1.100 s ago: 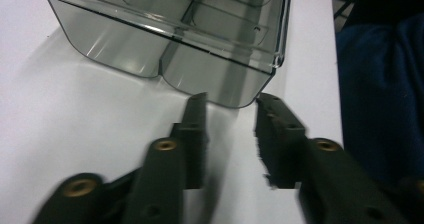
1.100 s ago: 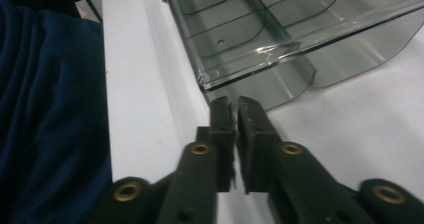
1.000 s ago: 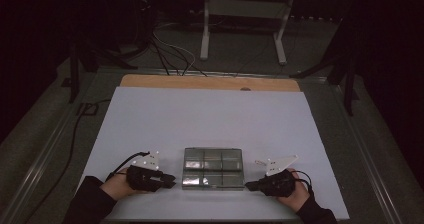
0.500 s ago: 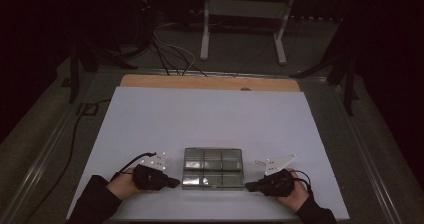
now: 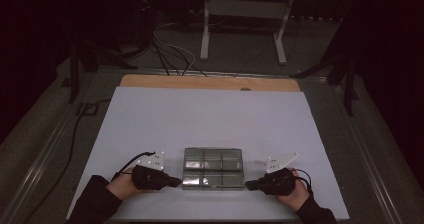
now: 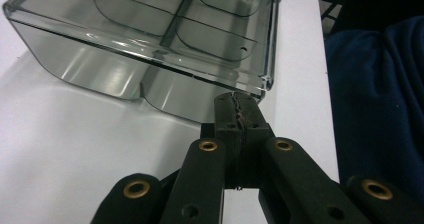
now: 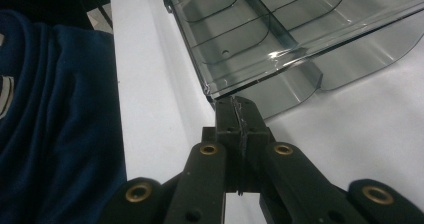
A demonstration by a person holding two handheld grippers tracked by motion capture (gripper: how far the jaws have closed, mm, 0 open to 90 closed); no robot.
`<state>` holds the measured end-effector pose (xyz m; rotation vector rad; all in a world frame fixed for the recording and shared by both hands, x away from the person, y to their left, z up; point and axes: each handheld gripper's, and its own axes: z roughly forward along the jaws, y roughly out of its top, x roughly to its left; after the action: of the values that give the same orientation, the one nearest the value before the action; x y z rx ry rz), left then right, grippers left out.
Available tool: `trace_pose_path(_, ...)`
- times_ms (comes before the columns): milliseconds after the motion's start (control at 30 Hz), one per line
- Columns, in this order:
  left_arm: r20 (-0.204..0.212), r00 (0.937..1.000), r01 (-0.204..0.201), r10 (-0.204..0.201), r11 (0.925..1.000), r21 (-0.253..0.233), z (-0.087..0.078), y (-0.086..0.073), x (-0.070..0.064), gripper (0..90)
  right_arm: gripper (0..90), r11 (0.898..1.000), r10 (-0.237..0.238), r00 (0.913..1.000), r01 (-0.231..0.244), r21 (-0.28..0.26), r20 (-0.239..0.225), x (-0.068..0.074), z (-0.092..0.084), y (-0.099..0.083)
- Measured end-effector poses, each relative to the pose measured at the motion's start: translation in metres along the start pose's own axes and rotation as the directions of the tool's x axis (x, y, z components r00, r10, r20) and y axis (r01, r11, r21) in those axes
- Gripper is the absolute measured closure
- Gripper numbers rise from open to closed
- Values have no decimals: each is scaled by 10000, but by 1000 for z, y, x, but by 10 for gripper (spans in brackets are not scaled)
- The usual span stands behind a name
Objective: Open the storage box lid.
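Note:
A clear smoky plastic compartment box (image 5: 212, 166) lies on the white table (image 5: 210, 119), close to its near edge. My left gripper (image 5: 177, 182) rests at the box's near left corner, and my right gripper (image 5: 248, 185) at its near right corner. In the left gripper view the jaws are pressed together with nothing between them; the left gripper (image 6: 235, 101) has its tips just under the box (image 6: 150, 49) rim at a corner. The right gripper view shows the right gripper (image 7: 236, 106) shut the same way, tips against the corner of the box (image 7: 280, 39).
A bare wooden strip (image 5: 210, 82) runs along the table's far edge. A black cable (image 5: 75, 134) trails beside the table at the left. A white stand (image 5: 240, 29) sits on the floor behind. A person's blue garment (image 6: 375, 109) hangs close by the near table edge.

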<state>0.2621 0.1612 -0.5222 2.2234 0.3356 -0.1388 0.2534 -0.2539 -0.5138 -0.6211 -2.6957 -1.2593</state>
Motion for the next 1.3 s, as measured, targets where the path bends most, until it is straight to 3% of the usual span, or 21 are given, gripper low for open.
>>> trace_pose_path(400, 109, 9999, 27, -25, 9998, -207, -2, 2, -2, 900, 898, 9997, 217, 9997, -219, -146, -149, 0, -1, 2)
trace_pose_path(933, 65, 9998, 191, -186, 9959, -889, -6, 4, -1, 881, 897, 9966, 587, 9981, -598, -567, -205, -2, -3, 8)
trace_pose_path(1033, 98, 9998, 175, -166, 9949, -991, -6, 5, -1, 852, 897, 9956, 643, 9977, -656, -664, -210, -2, -4, 8)
trace_pose_path(1133, 271, 9996, -23, 59, 9915, -1298, -7, 3, 0, 688, 897, 9932, 768, 9968, -783, -864, -212, -2, -5, 10)
trace_pose_path(1200, 260, 9996, -33, 68, 9911, -1330, -7, 3, 1, 661, 897, 9925, 789, 9966, -807, -916, -238, -2, -5, 10)
trace_pose_path(1300, 132, 9999, 47, -29, 9906, -1368, -9, 2, 2, 551, 897, 9906, 786, 9967, -806, -1101, -221, -2, -6, 11)
